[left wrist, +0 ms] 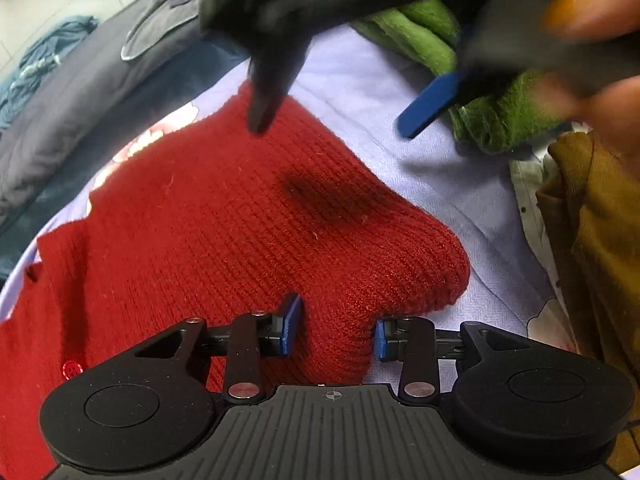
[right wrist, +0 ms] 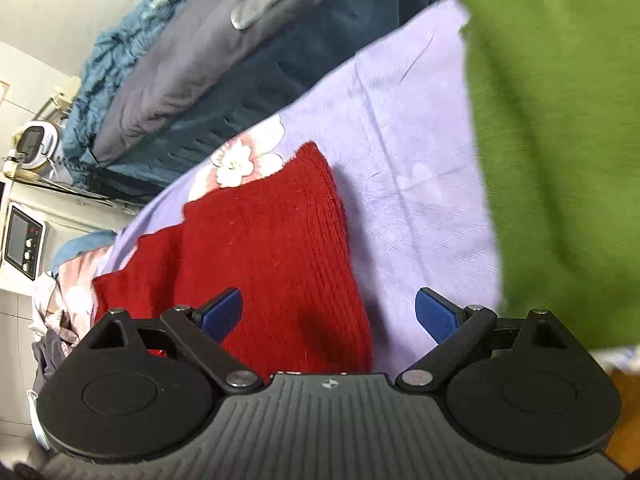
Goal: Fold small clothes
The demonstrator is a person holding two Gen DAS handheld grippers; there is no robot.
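The left gripper is held spread, a fold of the red knitted garment lying between its blue pads without being pinched. The right gripper is likewise spread and empty above the same garment, which is laid on a lilac floral sheet. A green cloth is seen beside it.

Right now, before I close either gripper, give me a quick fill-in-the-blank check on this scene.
1. The knit garment spread between both grippers is ____ in colour.
2. It lies on a ____ sheet printed with flowers.
3. The left gripper stands ____, its blue pads either side of a knit fold.
4. Beside the right gripper lies a ____ cloth.

Missing words: red; lilac; open; green
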